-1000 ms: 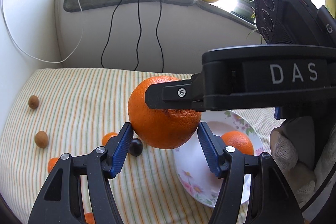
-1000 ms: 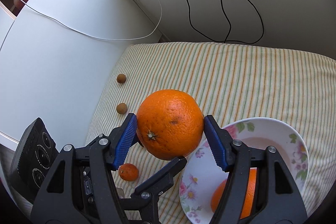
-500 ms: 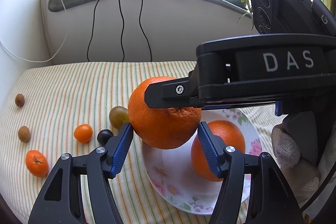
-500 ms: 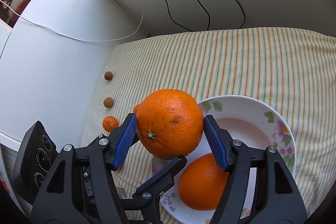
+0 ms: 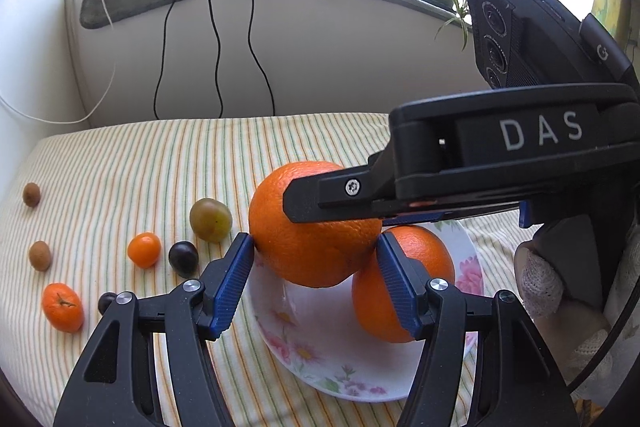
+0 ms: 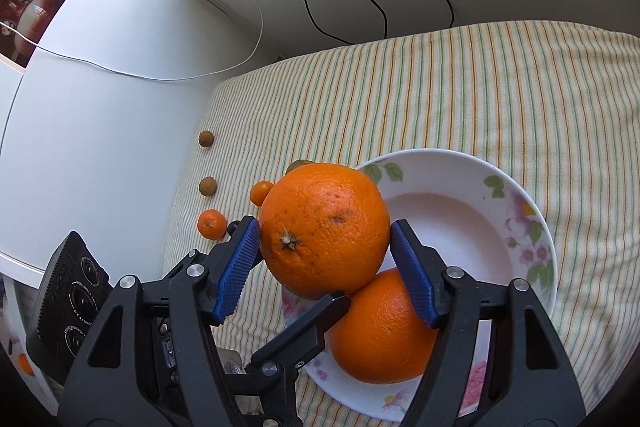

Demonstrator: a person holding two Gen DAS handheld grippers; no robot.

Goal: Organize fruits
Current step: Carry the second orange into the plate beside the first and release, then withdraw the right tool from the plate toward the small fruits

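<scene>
So the big round orange is up in the air over the near-left rim of the white flowered ceramic plate, right above a second orange lying in the plate. Both tongs grip it crosswise. The left gripper has just squeezed in a touch, blue pads pressed on both sides. The right gripper has just eased a bit wider, but its pads look to be touching both flanks.
</scene>
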